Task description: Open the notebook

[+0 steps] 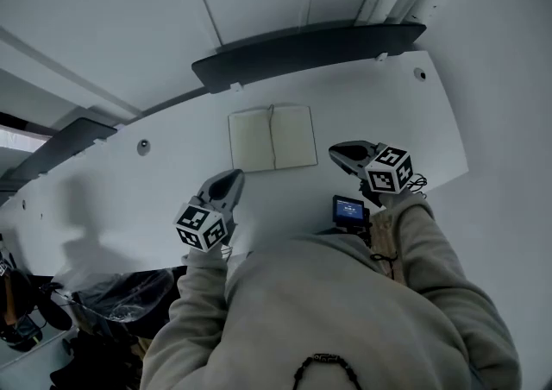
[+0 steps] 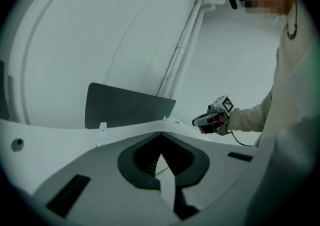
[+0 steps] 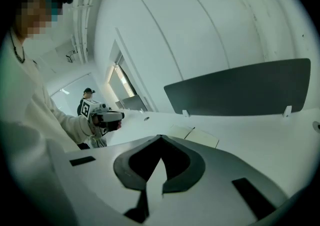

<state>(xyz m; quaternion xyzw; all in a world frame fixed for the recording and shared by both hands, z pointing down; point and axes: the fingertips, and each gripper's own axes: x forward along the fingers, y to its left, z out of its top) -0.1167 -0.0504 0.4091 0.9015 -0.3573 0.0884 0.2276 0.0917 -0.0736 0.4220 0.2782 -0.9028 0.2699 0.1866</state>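
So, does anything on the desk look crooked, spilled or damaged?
Nothing stands out. The notebook lies open and flat on the white desk, with no spill or visible damage. The left hand-held gripper and the right hand-held gripper are off it, shut and empty.

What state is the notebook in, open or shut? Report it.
Open: the notebook lies flat on the white table, two blank pages spread either side of its spine.

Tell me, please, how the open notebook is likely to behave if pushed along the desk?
The notebook lies flat and open on the white desk, so it would probably slide rather than tip. It looks thin, so likely light, and floppy if lifted.
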